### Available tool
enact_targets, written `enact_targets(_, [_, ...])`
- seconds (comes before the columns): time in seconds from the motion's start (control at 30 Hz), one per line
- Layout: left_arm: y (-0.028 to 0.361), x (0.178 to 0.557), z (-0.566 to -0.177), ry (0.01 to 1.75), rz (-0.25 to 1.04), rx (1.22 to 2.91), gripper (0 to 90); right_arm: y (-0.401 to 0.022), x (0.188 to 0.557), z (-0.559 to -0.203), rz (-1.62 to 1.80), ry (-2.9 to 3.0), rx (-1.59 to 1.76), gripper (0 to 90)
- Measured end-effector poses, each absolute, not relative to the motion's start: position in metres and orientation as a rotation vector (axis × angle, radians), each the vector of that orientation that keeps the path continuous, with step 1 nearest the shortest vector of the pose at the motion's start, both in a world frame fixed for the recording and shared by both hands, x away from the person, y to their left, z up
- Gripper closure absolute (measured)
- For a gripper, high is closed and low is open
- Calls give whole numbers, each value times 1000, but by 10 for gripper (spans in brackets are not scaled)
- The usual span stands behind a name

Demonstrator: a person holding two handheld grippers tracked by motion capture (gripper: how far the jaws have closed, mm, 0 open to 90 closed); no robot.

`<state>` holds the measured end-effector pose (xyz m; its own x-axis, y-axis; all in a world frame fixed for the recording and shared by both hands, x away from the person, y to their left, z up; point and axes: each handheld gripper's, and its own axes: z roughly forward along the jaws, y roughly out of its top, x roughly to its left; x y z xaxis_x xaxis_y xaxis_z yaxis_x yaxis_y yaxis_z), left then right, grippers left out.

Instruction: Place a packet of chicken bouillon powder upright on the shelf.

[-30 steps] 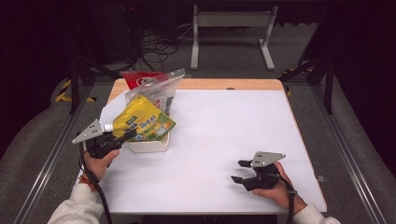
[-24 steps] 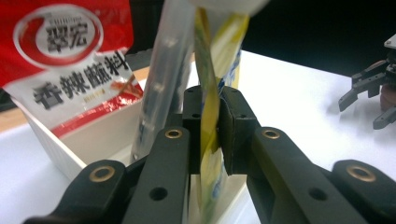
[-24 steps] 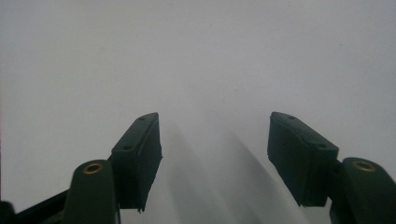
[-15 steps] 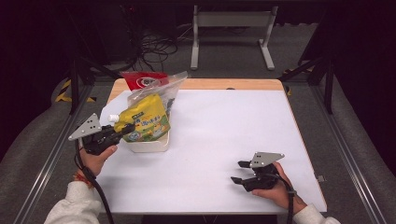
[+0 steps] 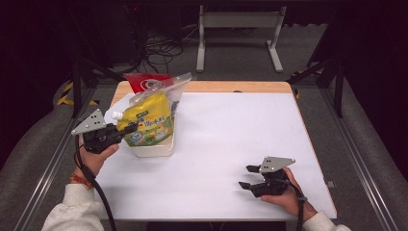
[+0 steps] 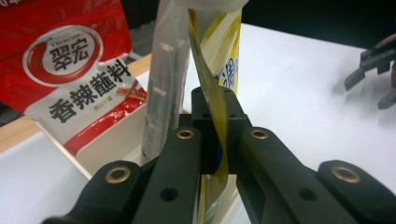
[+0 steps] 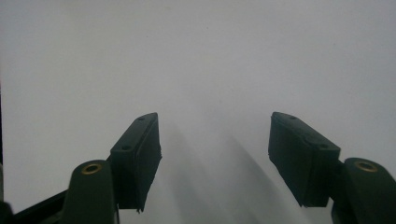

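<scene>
- Left gripper (image 5: 126, 129) at the table's (image 5: 231, 144) left edge, clenched on the side seam of a yellow spouted pouch (image 5: 146, 120); the jaws have just finished closing on it.
- In the left gripper view the pouch's thin yellow edge (image 6: 212, 116) runs straight down between the 2 black pads, pinched there.
- Pouch stands roughly upright, white spout cap (image 5: 116, 115) toward the gripper, its bottom at or just inside a white tray (image 5: 153, 149). Cannot tell whether it still touches the tray floor.
- Behind the pouch: a clear plastic bag (image 5: 166, 86) and a red sachet (image 5: 146, 83) with white Chinese print, both leaning in the same tray.
- Right gripper (image 5: 248, 177) well apart, low at the table's near right, held in the person's hand.
- Its jaws stand released, nothing between the pads (image 7: 140, 158), bare white table beneath.
</scene>
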<state>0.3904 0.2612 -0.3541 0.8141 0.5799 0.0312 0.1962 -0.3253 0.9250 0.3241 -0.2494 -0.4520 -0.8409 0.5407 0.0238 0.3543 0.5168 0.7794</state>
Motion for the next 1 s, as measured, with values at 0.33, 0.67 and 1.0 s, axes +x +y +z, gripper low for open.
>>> enact_targets(0.33, [247, 399, -364, 643, 420, 1975, 892, -250, 323, -451, 1229, 2527, 763, 336])
enact_targets(0.67, [254, 402, -379, 672, 415, 1965, 892, -249, 322, -449, 1235, 2522, 753, 335])
enact_targets(1.0, [261, 402, -393, 724, 430, 1928, 886, -251, 321, -445, 1244, 2505, 747, 334])
